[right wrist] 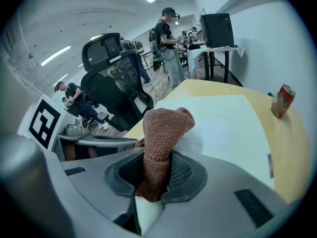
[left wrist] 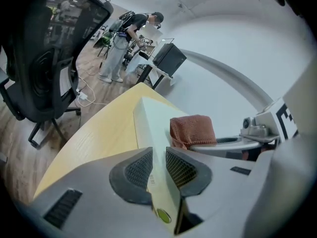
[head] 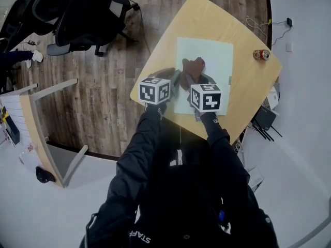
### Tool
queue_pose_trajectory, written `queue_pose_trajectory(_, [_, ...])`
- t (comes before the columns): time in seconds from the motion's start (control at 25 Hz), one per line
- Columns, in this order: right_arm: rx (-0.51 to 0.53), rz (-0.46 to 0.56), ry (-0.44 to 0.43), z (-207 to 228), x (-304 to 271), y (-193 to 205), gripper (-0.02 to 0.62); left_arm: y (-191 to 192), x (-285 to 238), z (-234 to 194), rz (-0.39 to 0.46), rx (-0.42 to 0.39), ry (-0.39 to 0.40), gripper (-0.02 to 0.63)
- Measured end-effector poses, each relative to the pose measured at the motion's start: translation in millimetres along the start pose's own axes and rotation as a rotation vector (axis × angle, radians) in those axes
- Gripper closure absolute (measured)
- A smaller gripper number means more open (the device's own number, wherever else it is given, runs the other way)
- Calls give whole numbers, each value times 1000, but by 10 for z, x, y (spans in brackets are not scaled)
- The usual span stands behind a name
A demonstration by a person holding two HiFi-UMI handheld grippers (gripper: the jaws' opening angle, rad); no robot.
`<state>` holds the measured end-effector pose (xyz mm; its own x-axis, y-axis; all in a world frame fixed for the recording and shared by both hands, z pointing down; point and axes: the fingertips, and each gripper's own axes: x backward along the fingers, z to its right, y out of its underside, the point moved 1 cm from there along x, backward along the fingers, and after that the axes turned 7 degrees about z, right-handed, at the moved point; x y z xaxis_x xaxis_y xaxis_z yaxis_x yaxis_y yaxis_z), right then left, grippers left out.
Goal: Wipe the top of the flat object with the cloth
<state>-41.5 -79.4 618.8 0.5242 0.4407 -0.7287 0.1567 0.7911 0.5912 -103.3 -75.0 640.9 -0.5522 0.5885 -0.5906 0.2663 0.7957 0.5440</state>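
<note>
A pale green flat board (head: pixel 209 61) lies on the light wood table (head: pixel 207 19). A rust-brown cloth (head: pixel 194 65) rests bunched on the board's near part. My right gripper (right wrist: pixel 158 175) is shut on the cloth (right wrist: pixel 163 128), which stands up out of the jaws onto the board (right wrist: pixel 228 128). My left gripper (left wrist: pixel 158 168) is shut on the board's near left edge (left wrist: pixel 148 128), with a pad on each side. In the left gripper view the cloth (left wrist: pixel 193 130) sits just beyond, to the right. From the head view, both grippers (head: pixel 173 79) (head: pixel 192 78) are side by side at the board's near end.
A red drink can (head: pixel 261 55) stands near the table's right edge, also in the right gripper view as the can (right wrist: pixel 281 100). Black office chairs (head: pixel 88 14) stand on the wood floor to the left. People work at desks far behind (right wrist: pixel 168 38). Cables lie by the wall (head: pixel 279 30).
</note>
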Motion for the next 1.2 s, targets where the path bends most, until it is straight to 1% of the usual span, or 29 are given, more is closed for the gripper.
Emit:
queue_pose_trajectory(0.48, [-65, -8, -22, -229, 233, 394, 492, 0, 10, -5, 1, -1, 3, 503])
queue_pose_trajectory(1.08, [-87, -38, -65, -444, 597, 947, 492, 11, 8, 0, 10, 0, 1, 503])
queue_pose_trajectory(1.2, [-100, -42, -86, -466, 689, 958, 491, 1, 7, 4, 13, 2, 0, 503])
